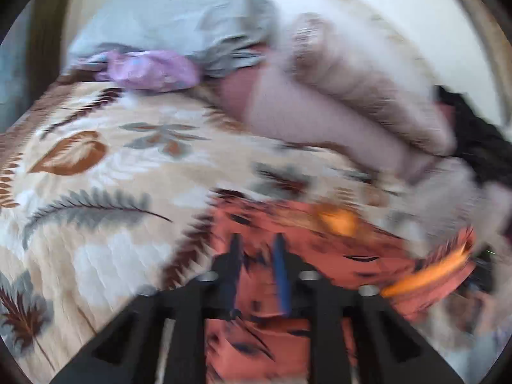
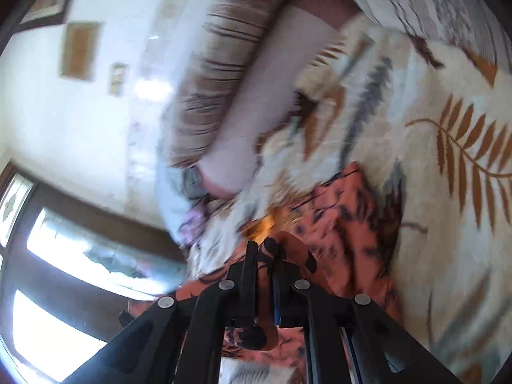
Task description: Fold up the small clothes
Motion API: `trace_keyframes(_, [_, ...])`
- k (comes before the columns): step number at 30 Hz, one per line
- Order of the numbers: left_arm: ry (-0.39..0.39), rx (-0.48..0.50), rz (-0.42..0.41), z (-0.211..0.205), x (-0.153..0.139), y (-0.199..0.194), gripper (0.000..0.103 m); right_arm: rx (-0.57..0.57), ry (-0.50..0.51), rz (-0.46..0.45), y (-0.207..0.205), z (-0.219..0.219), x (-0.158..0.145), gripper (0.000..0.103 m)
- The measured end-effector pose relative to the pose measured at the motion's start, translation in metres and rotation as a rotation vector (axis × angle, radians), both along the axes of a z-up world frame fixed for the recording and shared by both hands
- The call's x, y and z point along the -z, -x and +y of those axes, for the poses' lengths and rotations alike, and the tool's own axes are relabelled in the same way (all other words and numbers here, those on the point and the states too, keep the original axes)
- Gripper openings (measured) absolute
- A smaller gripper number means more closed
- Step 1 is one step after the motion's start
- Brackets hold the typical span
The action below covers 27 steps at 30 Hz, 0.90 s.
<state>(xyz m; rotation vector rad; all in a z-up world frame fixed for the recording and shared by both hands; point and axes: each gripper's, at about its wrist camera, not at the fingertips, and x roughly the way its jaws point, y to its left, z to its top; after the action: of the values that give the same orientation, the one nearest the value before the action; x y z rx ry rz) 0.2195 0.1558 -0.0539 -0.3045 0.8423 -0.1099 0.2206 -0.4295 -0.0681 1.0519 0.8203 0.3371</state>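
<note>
Nearest the lens, the right claw point(image 2: 264, 249) is clenched on a bunched fold of the coral printed garment point(image 2: 345, 224), which runs between its fingers and spreads ahead of them over the bed point(image 2: 454, 192). That grip probably serves to carry one edge across for a fold. The left claw point(image 1: 257, 256) stands released, its fingers parted with nothing pinched; the same garment point(image 1: 320, 256) lies under and beyond it, seemingly let go so the cloth can settle flat. Both views are blurred. Farther ahead of the left claw sits a lilac bundle point(image 1: 150, 70) beside a grey pillow point(image 1: 179, 22).
</note>
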Motion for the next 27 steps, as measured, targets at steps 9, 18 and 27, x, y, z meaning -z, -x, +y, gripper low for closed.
trace_keyframes(9, [0.061, -0.068, 0.012, 0.036, 0.017, 0.027, 0.079, -0.039, 0.250, 0.083, 0.036, 0.021, 0.030, 0.084])
trace_keyframes(18, [-0.159, 0.226, 0.219, -0.054, 0.086, 0.020, 0.059, -0.326, 0.601, 0.179, 0.023, 0.091, 0.042, 0.041])
trace_keyframes(27, [-0.104, 0.246, 0.071, -0.043, -0.028, 0.073, 0.020, -0.284, 0.638, 0.038, 0.077, 0.082, -0.065, 0.016])
